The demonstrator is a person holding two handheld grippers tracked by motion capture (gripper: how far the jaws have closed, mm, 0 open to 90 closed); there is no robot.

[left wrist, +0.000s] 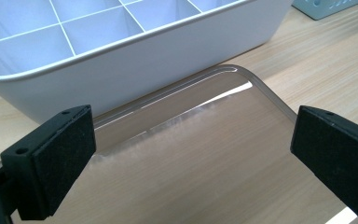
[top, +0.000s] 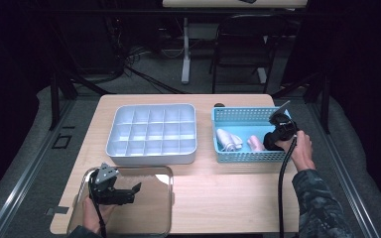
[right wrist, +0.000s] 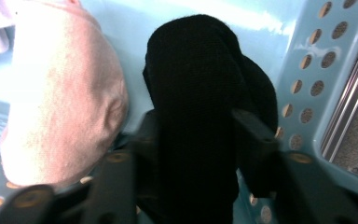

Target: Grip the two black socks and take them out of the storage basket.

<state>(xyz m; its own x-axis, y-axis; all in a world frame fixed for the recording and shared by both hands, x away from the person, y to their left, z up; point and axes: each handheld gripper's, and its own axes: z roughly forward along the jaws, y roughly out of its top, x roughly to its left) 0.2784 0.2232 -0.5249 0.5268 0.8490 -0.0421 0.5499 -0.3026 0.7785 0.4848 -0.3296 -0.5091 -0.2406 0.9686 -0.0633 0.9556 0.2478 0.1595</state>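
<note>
Black rolled sock (right wrist: 200,107) sits in the blue perforated basket (top: 238,156), at its right end by the right wall; right gripper (right wrist: 193,140) is down in the basket w/ jaws on either side of the sock, pads pressing its flanks, so closed on the sock; sock seems to rest on the basket floor, can't tell for sure. Just beside it, touching or nearly, a pink sock roll (right wrist: 60,102); further left in the basket a white sock bundle (top: 226,140). In high view the right gripper (top: 273,141) comes over the basket's right rim, hand (top: 301,148) behind it, cable trailing toward the sleeve. Basket stands on right half of the wood worktop (top: 218,198); left of it, near but apart, a white compartment tray (top: 151,131) w/ grid of cells. In front of the tray a clear lid (top: 156,208) lies flat on the worktop. Left gripper (top: 124,194) hovers over that lid at front left; jaws wide apart, nothing between them; left gripper view shows the lid's rounded corner (left wrist: 242,77) and the tray wall (left wrist: 168,60) ahead.
</note>
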